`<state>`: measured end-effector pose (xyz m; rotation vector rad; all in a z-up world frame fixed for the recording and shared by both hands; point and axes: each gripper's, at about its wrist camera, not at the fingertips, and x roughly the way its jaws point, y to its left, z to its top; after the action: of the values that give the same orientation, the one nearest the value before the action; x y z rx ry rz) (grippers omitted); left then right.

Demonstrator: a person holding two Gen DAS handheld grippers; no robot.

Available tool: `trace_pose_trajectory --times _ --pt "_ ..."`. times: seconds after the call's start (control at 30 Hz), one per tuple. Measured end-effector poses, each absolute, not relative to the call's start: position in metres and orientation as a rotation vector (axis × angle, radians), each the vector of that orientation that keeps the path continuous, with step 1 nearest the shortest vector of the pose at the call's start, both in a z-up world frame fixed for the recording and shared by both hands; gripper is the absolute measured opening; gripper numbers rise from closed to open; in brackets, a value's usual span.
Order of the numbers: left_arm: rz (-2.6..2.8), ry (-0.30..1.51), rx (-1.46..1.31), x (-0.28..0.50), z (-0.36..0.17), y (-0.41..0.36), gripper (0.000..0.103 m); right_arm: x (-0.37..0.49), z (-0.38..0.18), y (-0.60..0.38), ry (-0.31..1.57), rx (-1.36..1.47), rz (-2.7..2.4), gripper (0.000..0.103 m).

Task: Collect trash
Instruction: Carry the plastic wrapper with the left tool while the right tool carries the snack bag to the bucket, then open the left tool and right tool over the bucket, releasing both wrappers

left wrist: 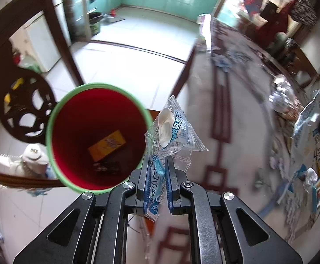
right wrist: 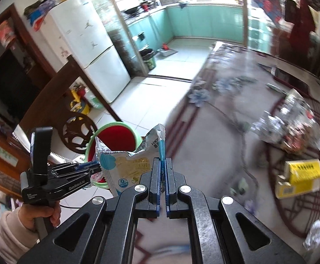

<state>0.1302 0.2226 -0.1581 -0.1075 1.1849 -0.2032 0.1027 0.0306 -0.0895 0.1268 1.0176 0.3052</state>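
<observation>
In our left wrist view, our left hand-held gripper (left wrist: 158, 176) is clenched on a clear plastic wrapper with blue print (left wrist: 170, 132), which sticks up past the fingertips toward 12 o'clock. Just beside it, at about 10 o'clock, stands a round bin with a red inside and a light green rim (left wrist: 98, 138); the wrapper's left edge overlaps that rim. At the bottom of the bin lie a flat yellow packet (left wrist: 107, 146) and something dark we cannot make out.

In our right wrist view, our right hand-held gripper (right wrist: 163, 173) is clenched on a crumpled white and blue foil bag (right wrist: 129, 165), pinching its right edge, with the bag spreading toward 9 o'clock. The left hand-held gripper (right wrist: 94, 167) shows at 9 o'clock, its tips just beside the bag and over the same bin (right wrist: 113, 136).

On the patterned tabletop (right wrist: 214, 132), at 3 o'clock, lie a yellow cardboard box (right wrist: 300, 173), a heap of clear and silver wrappers (right wrist: 287, 123) and a small crumpled white scrap (right wrist: 316, 234), well apart from both grippers.
</observation>
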Motion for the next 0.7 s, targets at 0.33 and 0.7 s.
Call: trace_pose_trajectory --times 0.33,0.7 --pt "-0.075 1.220 -0.143 0.146 -0.180 0.271 0.010 0.151 -0.105 0.103 1.038 0.028 0.425 0.002" --pt "-0.034 1.246 -0.155 0.161 -0.194 0.287 0.010 0.191 -0.120 0.152 1.051 -0.010 0.520 0.002"
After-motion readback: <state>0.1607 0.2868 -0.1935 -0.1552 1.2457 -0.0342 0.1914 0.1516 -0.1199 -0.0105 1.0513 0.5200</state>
